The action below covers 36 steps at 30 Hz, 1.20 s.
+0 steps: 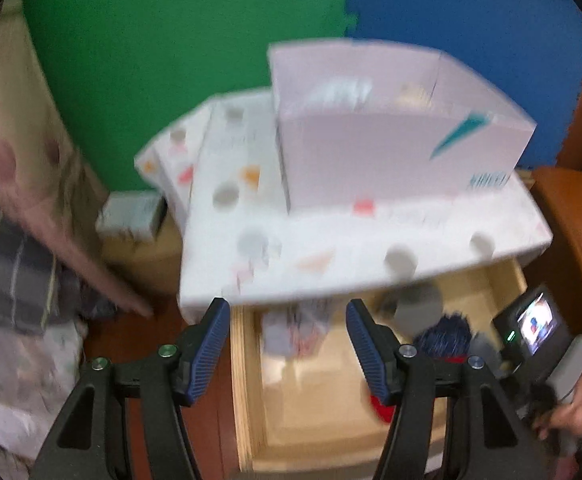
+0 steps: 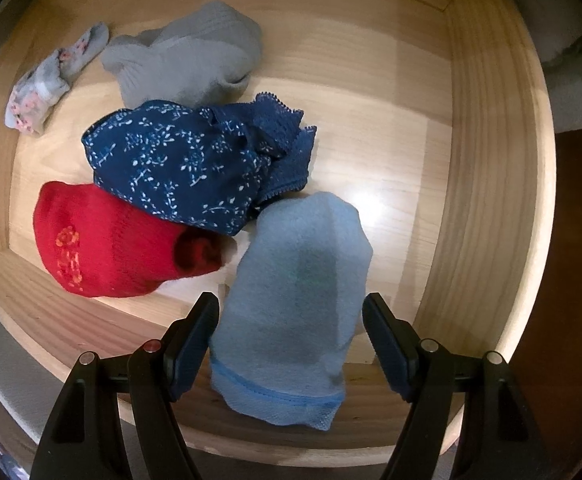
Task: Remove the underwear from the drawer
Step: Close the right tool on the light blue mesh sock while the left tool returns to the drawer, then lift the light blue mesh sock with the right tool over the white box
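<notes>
Hovering right gripper [image 2: 291, 340] jaws apart over blue sock [image 2: 295, 292] | left gripper [image 1: 287, 344] jaws apart, empty | box print blurred, unreadable

the drawer [image 2: 487, 152] is pale unfinished-looking wood with visible grain, its smooth floor throwing back a soft glare. the navy underwear [image 2: 179, 164] is thin printed cloth edged with lace. the red sock [image 2: 103, 244] and grey sock [image 2: 187, 64] are ribbed knit; the light blue sock [image 2: 299, 300] looks fuzzy and matt. the right gripper [image 2: 291, 344] is matt black plastic with ridged blue pads and metal pins.
</notes>
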Each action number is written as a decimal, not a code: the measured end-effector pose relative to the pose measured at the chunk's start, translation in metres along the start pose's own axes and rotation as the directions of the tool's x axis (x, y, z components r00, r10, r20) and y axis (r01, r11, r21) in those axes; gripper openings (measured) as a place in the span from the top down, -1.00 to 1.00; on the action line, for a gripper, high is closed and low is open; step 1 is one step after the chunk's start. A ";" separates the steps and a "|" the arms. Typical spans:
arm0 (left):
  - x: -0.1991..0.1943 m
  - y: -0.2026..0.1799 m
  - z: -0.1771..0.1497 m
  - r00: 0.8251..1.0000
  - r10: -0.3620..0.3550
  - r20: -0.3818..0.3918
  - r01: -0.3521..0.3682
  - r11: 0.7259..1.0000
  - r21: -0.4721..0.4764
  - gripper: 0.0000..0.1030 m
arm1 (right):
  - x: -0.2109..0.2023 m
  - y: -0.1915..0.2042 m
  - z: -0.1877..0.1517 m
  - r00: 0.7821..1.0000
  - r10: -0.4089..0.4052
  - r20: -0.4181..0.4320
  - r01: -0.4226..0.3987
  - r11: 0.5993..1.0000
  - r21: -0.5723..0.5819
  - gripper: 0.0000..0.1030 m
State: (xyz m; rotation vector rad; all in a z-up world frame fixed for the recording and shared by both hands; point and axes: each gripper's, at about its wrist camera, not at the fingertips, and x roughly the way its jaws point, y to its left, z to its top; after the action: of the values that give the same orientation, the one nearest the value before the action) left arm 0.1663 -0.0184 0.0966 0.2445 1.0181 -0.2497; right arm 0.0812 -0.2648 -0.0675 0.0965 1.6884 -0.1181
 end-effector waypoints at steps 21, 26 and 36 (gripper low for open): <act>0.090 0.001 -0.109 0.973 0.004 -0.230 -0.033 0.992 -0.123 -0.20 | 0.019 0.013 0.000 0.999 -0.011 -0.037 0.011 1.000 -0.008 0.07; 0.089 0.003 -0.111 0.974 0.016 -0.227 -0.049 0.989 -0.140 -0.20 | 0.016 0.018 -0.004 0.999 -0.031 -0.011 0.031 0.999 -0.014 0.14; 0.085 0.003 -0.111 0.977 0.053 -0.208 -0.084 0.986 -0.144 -0.20 | -0.002 0.031 -0.016 0.994 -0.051 0.094 0.050 0.999 0.007 0.23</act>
State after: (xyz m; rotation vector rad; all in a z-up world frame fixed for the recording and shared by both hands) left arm 0.1207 0.0114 -0.0326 0.1683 1.2237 -0.0842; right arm 0.0697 -0.2322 -0.0647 0.0512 1.5969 -0.1621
